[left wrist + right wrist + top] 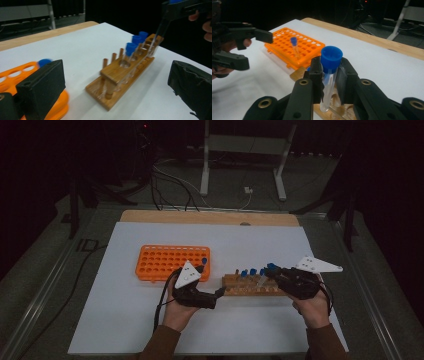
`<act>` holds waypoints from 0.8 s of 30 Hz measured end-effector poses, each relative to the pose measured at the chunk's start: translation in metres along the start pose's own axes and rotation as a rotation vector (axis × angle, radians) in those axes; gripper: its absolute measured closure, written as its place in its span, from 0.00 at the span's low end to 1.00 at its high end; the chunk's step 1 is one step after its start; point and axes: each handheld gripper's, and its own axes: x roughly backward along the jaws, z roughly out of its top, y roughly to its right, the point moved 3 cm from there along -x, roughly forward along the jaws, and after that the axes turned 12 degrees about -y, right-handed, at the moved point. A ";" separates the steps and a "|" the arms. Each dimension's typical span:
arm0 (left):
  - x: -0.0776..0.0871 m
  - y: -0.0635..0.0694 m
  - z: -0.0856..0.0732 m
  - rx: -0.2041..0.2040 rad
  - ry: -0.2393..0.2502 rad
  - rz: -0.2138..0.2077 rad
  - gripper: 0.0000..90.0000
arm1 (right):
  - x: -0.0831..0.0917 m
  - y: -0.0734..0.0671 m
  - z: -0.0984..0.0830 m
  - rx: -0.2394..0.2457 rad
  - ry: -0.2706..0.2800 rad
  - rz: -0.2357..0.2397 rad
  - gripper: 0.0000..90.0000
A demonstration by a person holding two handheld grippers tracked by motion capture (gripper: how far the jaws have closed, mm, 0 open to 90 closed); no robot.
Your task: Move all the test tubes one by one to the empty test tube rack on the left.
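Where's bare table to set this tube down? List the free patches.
Free: the white table behind the orange rack and wooden rack, and the near strip between both forearms. Crowded: around the wooden rack, where the left gripper and right gripper with its tube meet.

**Black grippers, brown sleeves**

Both hand-held tools are matt black. The left gripper and right gripper each carry a pale grey three-cornered plate with small dark holes on top, and a black cable trails from each. Brass-coloured screw rings dot the right gripper's arms. The sleeves are brown.
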 end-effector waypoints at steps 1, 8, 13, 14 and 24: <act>-0.002 0.003 0.001 -0.006 -0.001 -0.004 0.02 | -0.001 -0.002 0.000 0.002 -0.001 0.008 0.85; -0.016 0.020 0.012 -0.048 -0.009 -0.028 0.04 | -0.010 -0.013 0.000 0.017 -0.016 0.050 0.85; -0.024 0.029 0.015 -0.067 -0.017 -0.038 0.07 | -0.017 -0.021 0.000 0.033 -0.027 0.071 0.85; -0.026 0.030 0.015 -0.073 -0.020 -0.035 0.07 | -0.018 -0.023 0.000 0.033 -0.029 0.076 0.85; -0.039 0.040 0.016 -0.074 -0.029 -0.047 0.25 | -0.024 -0.034 0.001 0.050 -0.037 0.108 0.85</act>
